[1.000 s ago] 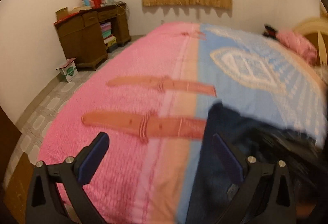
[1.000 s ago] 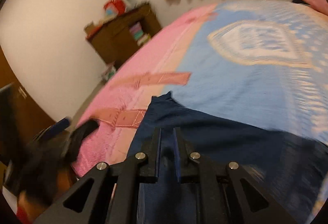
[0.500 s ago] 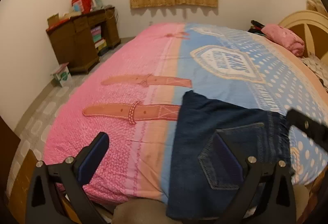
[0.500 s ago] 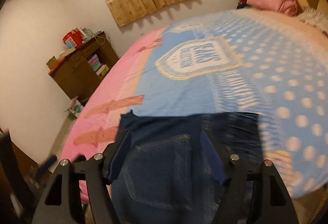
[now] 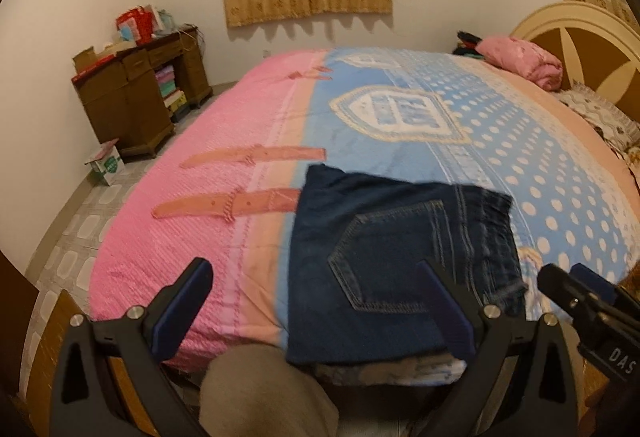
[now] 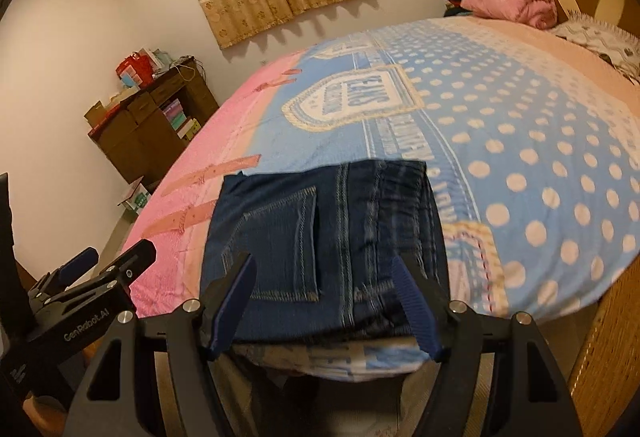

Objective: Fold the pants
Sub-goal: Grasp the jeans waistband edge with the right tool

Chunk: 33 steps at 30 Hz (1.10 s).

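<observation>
My left hand-held gripper hangs over the near edge of the bed, its fingers spread wide with nothing between them; I hold it back and angled down so the whole bedspread is in sight. Just right of its line lie the jeans, folded into a compact dark-blue rectangle with the back pocket facing up. They rest flat at the near edge of the bed, on the blue part of the cover, within easy reach. Further right, my right hand-held gripper also has its fingers apart, clamping nothing, the jeans lying free beyond it. I judge the fold is finished, since neither tool touches the cloth and the bundle keeps its shape alone.
</observation>
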{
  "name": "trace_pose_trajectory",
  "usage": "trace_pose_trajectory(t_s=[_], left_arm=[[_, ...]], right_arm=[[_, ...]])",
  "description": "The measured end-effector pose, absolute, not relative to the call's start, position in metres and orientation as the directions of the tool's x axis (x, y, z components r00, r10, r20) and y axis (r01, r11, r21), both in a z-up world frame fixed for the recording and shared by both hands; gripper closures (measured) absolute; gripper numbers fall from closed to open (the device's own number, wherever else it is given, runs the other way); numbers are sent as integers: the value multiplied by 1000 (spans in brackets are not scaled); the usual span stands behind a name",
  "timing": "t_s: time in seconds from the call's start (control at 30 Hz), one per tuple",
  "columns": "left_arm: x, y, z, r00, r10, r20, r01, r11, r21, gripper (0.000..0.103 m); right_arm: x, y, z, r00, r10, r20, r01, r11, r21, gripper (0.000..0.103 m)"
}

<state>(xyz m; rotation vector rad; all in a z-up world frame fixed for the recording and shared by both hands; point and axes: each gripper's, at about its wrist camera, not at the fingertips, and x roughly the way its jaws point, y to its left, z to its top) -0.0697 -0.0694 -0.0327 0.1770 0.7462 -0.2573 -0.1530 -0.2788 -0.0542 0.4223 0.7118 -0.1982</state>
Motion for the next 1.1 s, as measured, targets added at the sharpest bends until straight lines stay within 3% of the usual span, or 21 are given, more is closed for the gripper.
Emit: trace_pose_trajectory(t_s=[0.13, 0.27, 0.57, 0.73, 0.97, 1.1], left_arm=[[-61, -67, -50, 665, -139, -734, 281, 957, 73, 0], [-29, -57, -70, 650, -124, -750, 256, 965, 62, 0], [56, -54, -126, 509, -201, -837, 249, 965, -81, 0], [67, -64, -140, 494, -227, -839, 284, 954, -90, 0], [78, -63, -149, 480, -277, -833, 286, 947, -150, 0], [80, -54, -152, 459, -317, -830, 267, 940, -212, 0]], right_arm=[[-158, -288, -65, 722, -47, -691, 354, 882, 310, 31], [-152, -325, -86, 741, 41, -670, 338, 839, 425, 31], [-115, -425, -140, 763, 115, -636, 410, 675, 614, 31], [-99, -414, -174, 738, 147, -659, 433, 646, 629, 31], [-92, -382, -169, 699, 109, -707, 417, 741, 526, 30], [-94, -374, -165, 724, 221, -653, 320, 731, 602, 30]])
